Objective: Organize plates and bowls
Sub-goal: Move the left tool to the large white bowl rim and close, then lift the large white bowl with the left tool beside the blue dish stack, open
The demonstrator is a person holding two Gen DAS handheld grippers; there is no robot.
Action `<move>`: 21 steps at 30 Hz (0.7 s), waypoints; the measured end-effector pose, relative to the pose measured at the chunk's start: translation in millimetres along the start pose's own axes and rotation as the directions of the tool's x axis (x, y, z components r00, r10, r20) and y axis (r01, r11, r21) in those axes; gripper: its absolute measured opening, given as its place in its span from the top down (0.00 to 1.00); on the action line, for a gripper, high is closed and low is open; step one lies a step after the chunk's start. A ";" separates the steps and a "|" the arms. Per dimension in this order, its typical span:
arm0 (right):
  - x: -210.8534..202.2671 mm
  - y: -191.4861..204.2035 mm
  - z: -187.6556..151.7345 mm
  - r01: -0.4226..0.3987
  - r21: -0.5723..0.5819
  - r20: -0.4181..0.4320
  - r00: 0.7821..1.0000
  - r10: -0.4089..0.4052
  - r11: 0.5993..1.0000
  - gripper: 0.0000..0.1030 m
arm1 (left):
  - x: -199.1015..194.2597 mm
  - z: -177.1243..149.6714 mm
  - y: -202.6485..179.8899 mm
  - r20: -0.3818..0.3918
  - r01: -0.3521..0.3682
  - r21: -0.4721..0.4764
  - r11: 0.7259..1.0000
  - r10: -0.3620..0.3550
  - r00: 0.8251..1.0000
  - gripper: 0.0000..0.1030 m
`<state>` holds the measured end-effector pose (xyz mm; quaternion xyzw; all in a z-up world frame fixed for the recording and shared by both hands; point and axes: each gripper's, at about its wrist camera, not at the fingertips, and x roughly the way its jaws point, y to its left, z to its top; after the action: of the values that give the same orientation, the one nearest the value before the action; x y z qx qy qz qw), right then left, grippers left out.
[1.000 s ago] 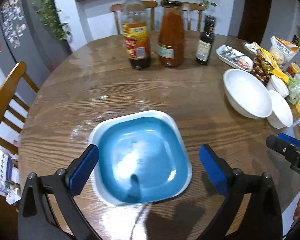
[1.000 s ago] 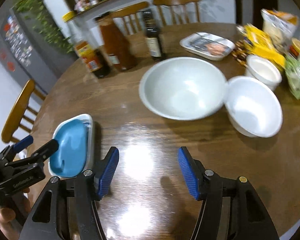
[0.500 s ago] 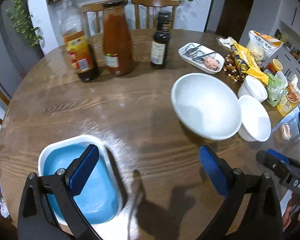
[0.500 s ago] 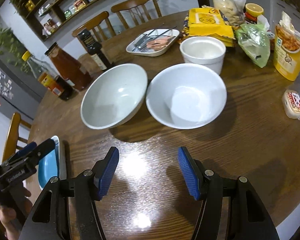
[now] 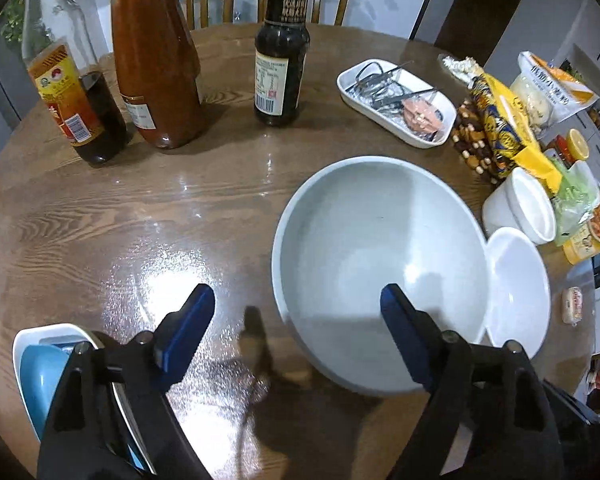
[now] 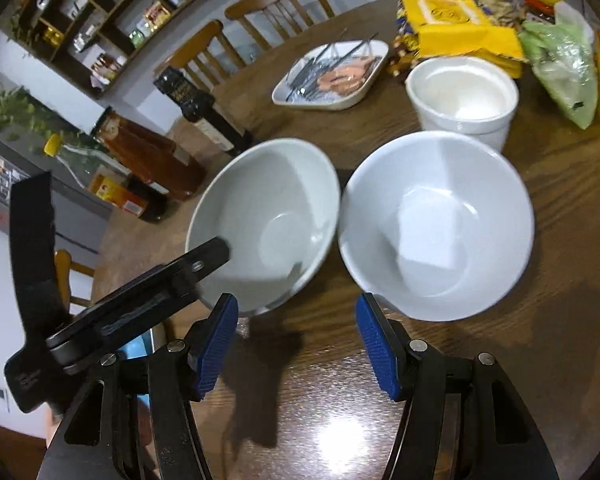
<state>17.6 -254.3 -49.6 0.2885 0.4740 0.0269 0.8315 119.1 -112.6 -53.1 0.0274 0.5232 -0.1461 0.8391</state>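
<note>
A large pale grey bowl (image 5: 380,264) stands on the round wooden table (image 5: 120,208). My left gripper (image 5: 296,328) is open, its right finger over the bowl's near rim, its left finger outside. A white bowl (image 6: 436,224) touches the grey bowl (image 6: 268,220) on its right. My right gripper (image 6: 296,344) is open and empty just in front of the gap between the two bowls. A smaller white ramekin (image 6: 464,100) stands behind. A blue square plate (image 5: 40,372) lies at the near left edge, partly hidden by my left gripper.
Three sauce bottles (image 5: 156,56) stand at the back left. A white tray with utensils (image 5: 396,100) and snack packets (image 5: 500,120) fill the back right. Wooden chairs (image 6: 268,4) stand behind the table.
My left gripper has swung right from over the blue plate to the grey bowl. My right gripper has moved right and closer to the two bowls.
</note>
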 end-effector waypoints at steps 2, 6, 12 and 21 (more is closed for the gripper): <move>4.1 -0.6 0.4 -0.028 0.023 -0.030 0.999 0.029 0.999 0.40 | 4.9 0.9 1.8 -0.012 -0.004 0.003 1.000 0.004 1.000 0.24; 12.5 -1.8 -1.8 -0.052 0.047 -0.080 0.995 0.056 0.998 0.40 | 18.8 3.1 7.6 -0.062 0.000 -0.003 1.000 0.000 0.998 0.44; 27.4 -2.4 3.3 -0.020 0.096 -0.078 0.997 0.028 0.995 0.40 | 21.1 3.2 6.6 -0.069 -0.010 0.040 0.999 0.013 0.998 0.79; 44.1 1.8 10.8 -0.017 0.095 -0.070 0.997 0.024 0.995 0.79 | 3.6 -16.9 24.2 -0.089 0.000 0.033 0.999 0.003 0.996 0.82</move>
<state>51.0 -243.7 -78.6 0.3314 0.5008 0.0231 0.7992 112.5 -86.9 -66.5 0.0485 0.5577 -0.1526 0.8144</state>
